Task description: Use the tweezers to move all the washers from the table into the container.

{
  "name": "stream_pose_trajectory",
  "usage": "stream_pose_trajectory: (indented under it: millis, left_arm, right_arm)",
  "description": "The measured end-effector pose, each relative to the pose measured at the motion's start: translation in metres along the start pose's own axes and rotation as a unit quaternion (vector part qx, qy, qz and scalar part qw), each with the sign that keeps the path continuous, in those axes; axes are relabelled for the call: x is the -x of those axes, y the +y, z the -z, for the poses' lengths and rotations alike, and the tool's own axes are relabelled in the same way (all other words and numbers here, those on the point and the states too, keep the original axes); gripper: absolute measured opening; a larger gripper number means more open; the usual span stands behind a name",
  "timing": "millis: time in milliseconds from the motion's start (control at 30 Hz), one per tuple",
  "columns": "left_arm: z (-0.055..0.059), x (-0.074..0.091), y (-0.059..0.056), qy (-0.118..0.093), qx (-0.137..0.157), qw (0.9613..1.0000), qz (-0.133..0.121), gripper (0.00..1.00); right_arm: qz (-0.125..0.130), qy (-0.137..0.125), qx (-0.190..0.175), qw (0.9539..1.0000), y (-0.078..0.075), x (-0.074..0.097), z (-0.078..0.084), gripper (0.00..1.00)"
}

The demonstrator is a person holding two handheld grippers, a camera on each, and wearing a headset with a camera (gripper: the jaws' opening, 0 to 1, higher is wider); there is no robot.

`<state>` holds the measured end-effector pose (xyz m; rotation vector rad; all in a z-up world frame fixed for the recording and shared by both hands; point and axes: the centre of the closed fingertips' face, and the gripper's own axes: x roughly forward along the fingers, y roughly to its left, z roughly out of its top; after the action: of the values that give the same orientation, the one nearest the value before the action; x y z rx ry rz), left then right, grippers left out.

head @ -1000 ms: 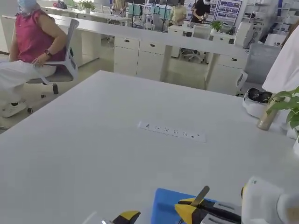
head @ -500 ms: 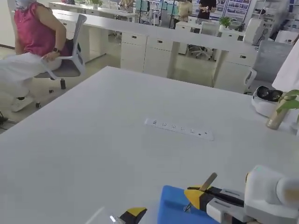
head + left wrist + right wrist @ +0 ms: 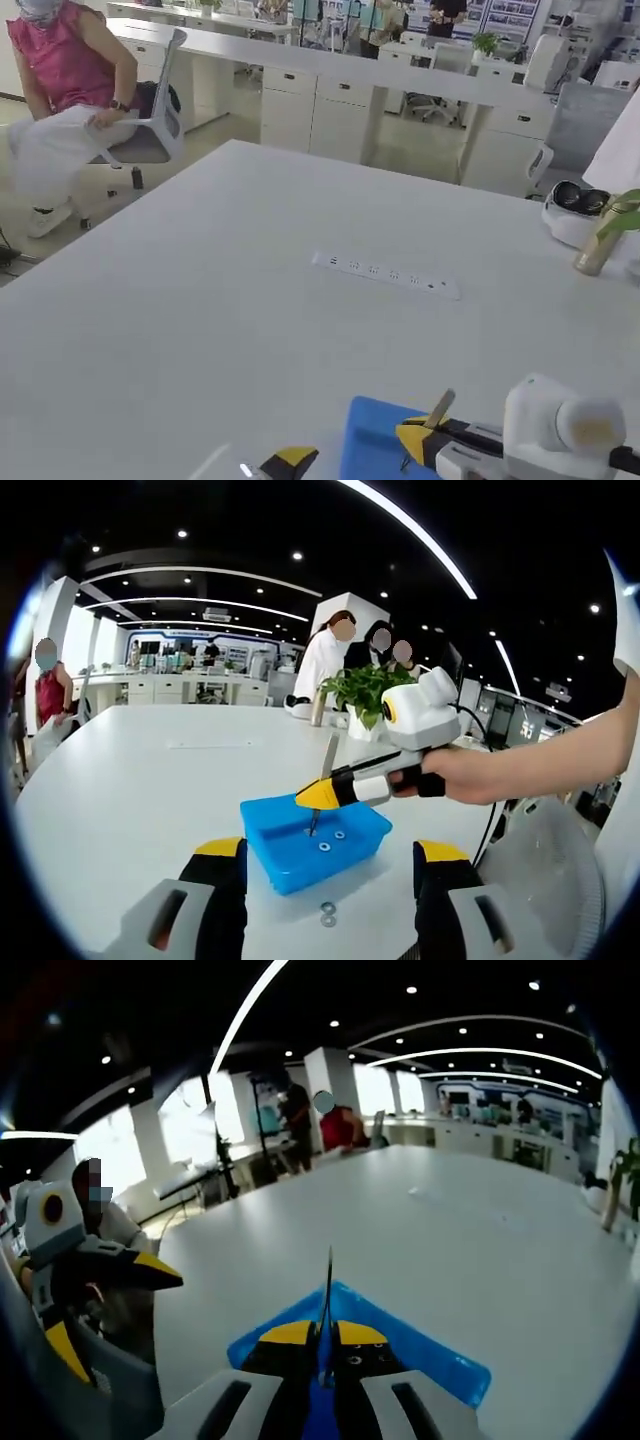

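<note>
White tabletop (image 3: 250, 300) is carrying the work area, and the blue container (image 3: 290, 865) is sitting on it as a shallow open tray. A white power strip (image 3: 385, 275) is lying flat well beyond the container. In the left gripper view a potted plant (image 3: 365, 685) is standing farther back behind the container.

1. Right gripper (image 3: 318, 796): a hand is holding it above the container, with its yellow tips over the tray's interior. Its jaws are pressing together on the tweezers (image 3: 329, 760). The right gripper view is showing the same clamp from behind, with the tweezers rising between the closed jaws above the container.

2. Left gripper (image 3: 330, 850): it is hovering on the near side of the container. Its jaws are standing wide apart with nothing between them.

3. Tweezers: they are pointing steeply down into the container, with the handle end sticking up past the yellow tips. The points are hanging just beside the washers on the tray floor. Whether the points are gripping a washer cannot be told.

4. Washers: two washers in the container (image 3: 323, 846) are lying on the tray floor. Two washers on the table (image 3: 327, 912) are lying just outside the container's near wall, between the left gripper's jaws.
</note>
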<state>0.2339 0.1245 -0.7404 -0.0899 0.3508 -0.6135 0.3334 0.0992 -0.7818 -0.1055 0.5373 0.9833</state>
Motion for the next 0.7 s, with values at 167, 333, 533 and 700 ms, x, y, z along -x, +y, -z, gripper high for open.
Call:
stream_pose_trajectory:
  millis: [167, 333, 533, 700]
  left_arm:
    - [0.001, 0.000, 0.000, 0.003, -0.001, 1.0000, 0.000, 0.67]
    - [0.001, 0.000, 0.000, 0.005, 0.000, 1.0000, -0.001, 0.67]
    - [0.003, 0.000, 0.000, 0.010, -0.002, 0.9999, 0.000, 0.67]
    - [0.004, 0.000, 0.000, 0.013, -0.003, 0.9999, -0.002, 0.67]
  right_arm:
    - [-0.001, 0.000, 0.027, 0.9996, 0.002, -0.008, 0.012, 0.03]
    - [-0.011, -0.002, 0.042, 0.9991, 0.005, -0.016, 0.022, 0.03]
    - [-0.014, 0.008, 0.049, 0.9986, 0.008, -0.017, 0.030, 0.03]
    - [-0.015, 0.003, 0.058, 0.9982, 0.007, -0.018, 0.029, 0.03]
